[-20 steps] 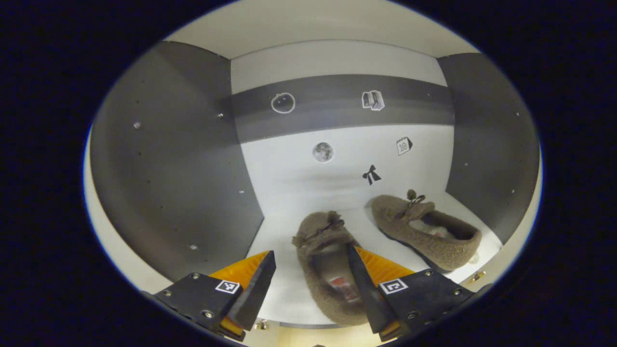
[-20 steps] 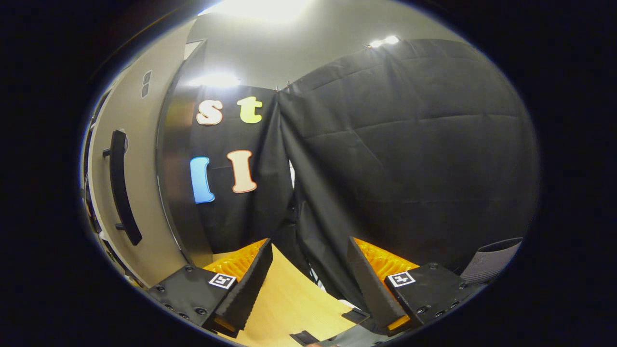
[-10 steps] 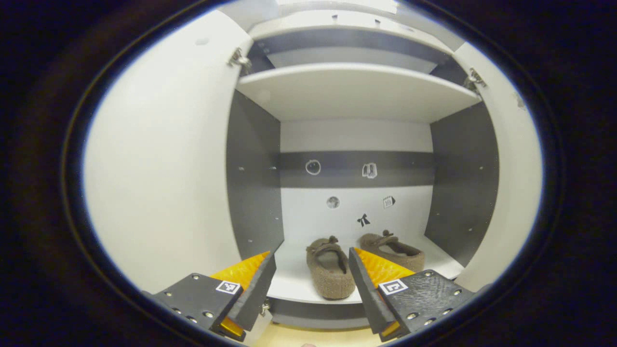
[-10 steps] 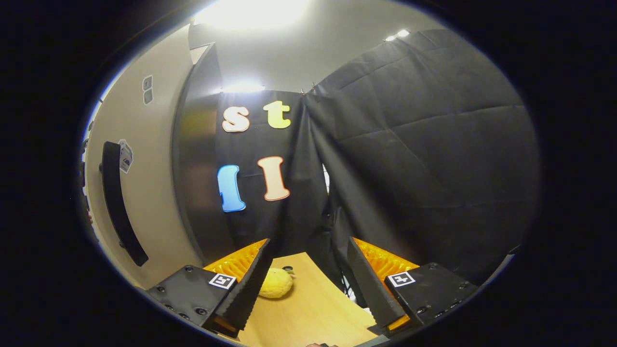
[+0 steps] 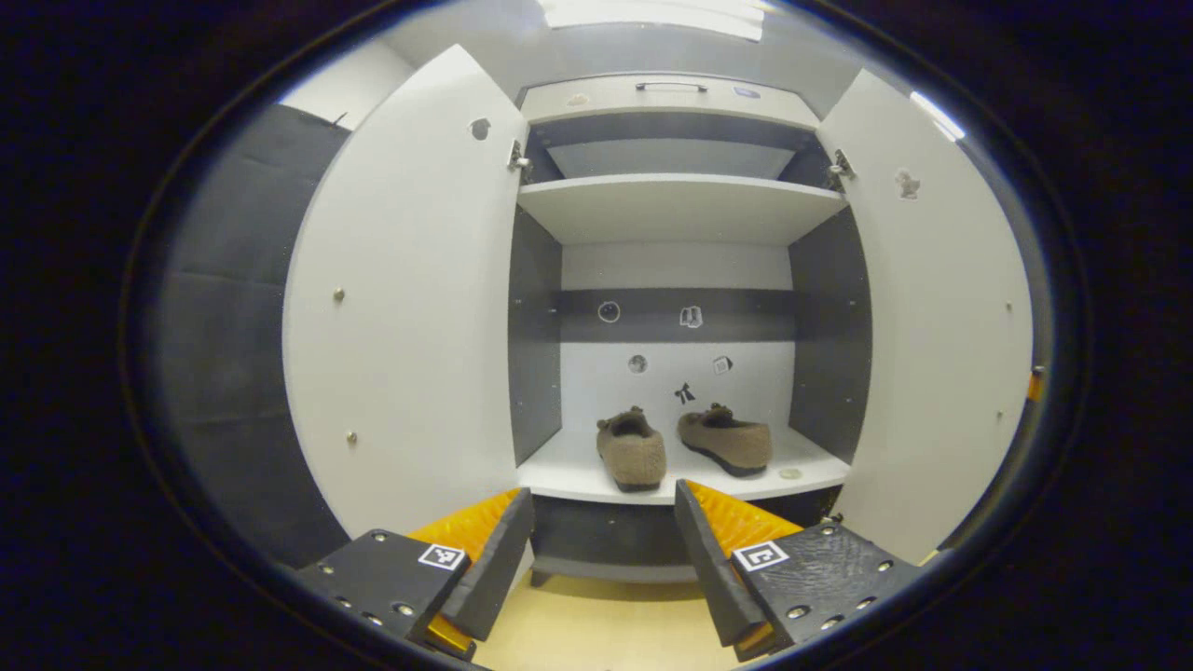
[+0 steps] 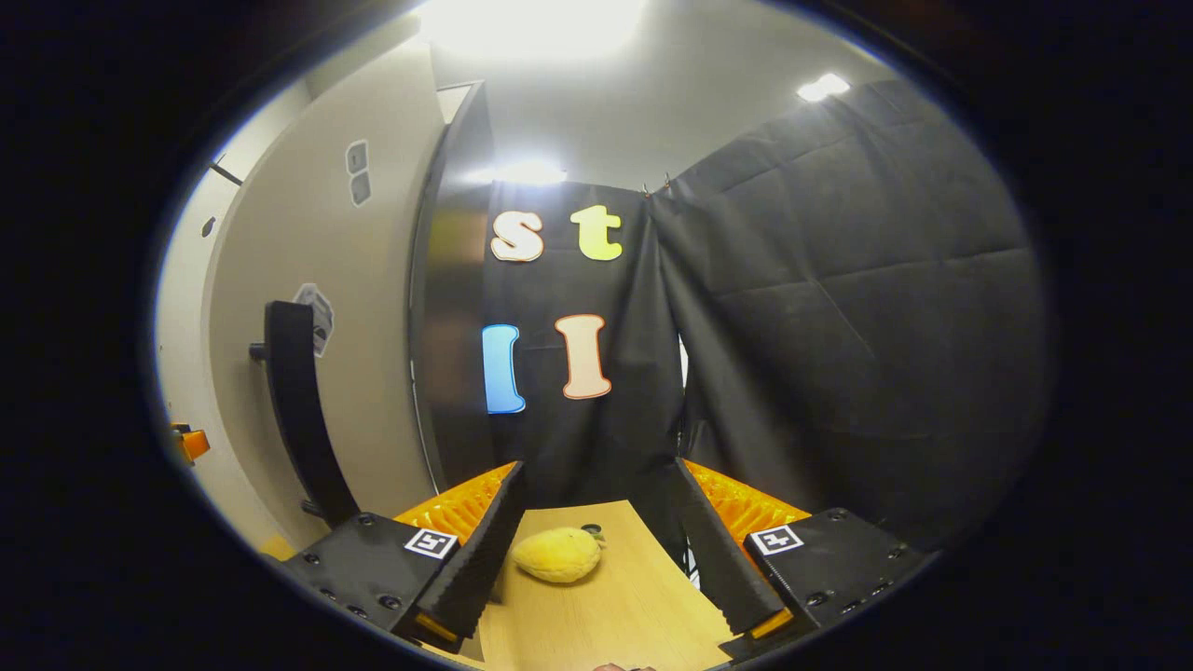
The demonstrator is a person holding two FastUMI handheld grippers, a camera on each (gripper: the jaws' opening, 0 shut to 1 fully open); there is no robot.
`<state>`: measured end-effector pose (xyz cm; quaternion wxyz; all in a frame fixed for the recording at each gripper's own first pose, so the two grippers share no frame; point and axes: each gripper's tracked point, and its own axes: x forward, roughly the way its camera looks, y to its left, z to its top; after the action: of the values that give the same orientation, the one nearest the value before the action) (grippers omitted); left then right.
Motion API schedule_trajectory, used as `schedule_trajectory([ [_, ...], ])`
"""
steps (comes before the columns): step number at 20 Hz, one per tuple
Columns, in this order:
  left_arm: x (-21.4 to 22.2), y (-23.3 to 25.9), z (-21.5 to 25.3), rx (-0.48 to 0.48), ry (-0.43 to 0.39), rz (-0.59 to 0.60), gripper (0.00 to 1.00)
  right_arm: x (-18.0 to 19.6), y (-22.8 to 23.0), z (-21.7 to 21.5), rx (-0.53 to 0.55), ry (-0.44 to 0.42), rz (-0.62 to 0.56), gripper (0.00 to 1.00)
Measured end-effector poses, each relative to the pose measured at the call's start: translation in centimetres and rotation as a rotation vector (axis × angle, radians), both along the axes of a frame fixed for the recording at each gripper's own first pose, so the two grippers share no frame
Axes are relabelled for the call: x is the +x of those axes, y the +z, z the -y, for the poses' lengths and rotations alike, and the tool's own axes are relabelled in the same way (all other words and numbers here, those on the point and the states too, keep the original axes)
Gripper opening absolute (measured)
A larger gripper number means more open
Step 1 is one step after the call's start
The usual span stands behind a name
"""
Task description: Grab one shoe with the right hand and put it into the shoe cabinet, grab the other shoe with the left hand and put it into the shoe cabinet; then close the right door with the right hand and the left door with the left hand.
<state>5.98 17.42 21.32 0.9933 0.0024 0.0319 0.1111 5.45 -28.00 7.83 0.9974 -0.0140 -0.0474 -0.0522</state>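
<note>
In the left gripper view the shoe cabinet [image 5: 676,210] stands ahead with both doors swung wide. Two brown fuzzy shoes lie on its lower shelf [image 5: 578,475]: the left shoe [image 5: 631,449] points toward the back, the right shoe [image 5: 725,439] lies at an angle. My left gripper [image 5: 601,559] is open and holds nothing, well back from the shelf. In the right gripper view my right gripper [image 6: 596,545] is open and holds nothing, beside the outer face of the right door [image 6: 363,326], near its black handle [image 6: 296,401].
The left door [image 5: 410,308] and right door [image 5: 932,308] flank the opening. A second shelf [image 5: 676,200] sits above the shoes. A yellow plush toy [image 6: 556,554] lies on the wooden floor [image 6: 606,606] between my right fingers. Black cloth hangs behind.
My left gripper has pulled back out of the cabinet, so the shoes look small and both doors have come into view. My right gripper has turned toward the right door's handle; the toy appeared.
</note>
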Motion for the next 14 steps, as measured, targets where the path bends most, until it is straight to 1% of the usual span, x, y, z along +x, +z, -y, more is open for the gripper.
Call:
schedule_trajectory([
  [1,-0.6,-0.5,0.2,0.0,-0.015,-0.008,0.88,-0.4,0.4,-0.3,0.001,-0.005,0.002,0.98],
  [2,-1.1,-0.7,0.4,0.001,-0.037,-0.011,0.91,-0.9,0.7,-0.5,0.006,-0.008,0.005,0.98],
  [4,-2.0,-1.1,0.6,-0.007,-0.078,-0.01,0.91,-1.8,1.4,-0.9,0.03,-0.008,0.02,0.98],
  [5,-2.2,-1.3,0.6,-0.018,-0.095,-0.002,0.91,-2.1,1.8,-1.1,0.039,-0.01,0.031,0.93],
  [6,-2.4,-1.2,0.6,-0.03,-0.106,0.008,0.91,-2.4,2.2,-1.0,0.042,-0.017,0.042,0.98],
  [7,-2.6,-1.2,0.4,-0.049,-0.115,0.019,0.91,-2.6,2.6,-1.0,0.048,-0.022,0.045,0.98],
  [9,-3.0,-0.7,0.2,-0.077,-0.129,0.047,0.91,-2.8,3.3,-2.1,0.085,0.011,0.049,0.98],
  [10,-3.1,-0.6,0.1,-0.082,-0.134,0.056,0.88,-2.7,3.7,-2.8,0.099,0.029,0.05,0.93],
  [11,-3.1,-0.7,0.0,-0.085,-0.142,0.06,0.88,-2.6,3.9,-3.2,0.105,0.041,0.046,0.98],
  [13,-3.2,-0.9,-0.3,-0.085,-0.159,0.06,0.88,-2.4,3.9,-3.9,0.101,0.064,0.031,0.98],
  [14,-3.4,-1.1,-0.5,-0.089,-0.167,0.061,0.85,-2.4,3.6,-4.5,0.103,0.076,0.017,0.98],
])
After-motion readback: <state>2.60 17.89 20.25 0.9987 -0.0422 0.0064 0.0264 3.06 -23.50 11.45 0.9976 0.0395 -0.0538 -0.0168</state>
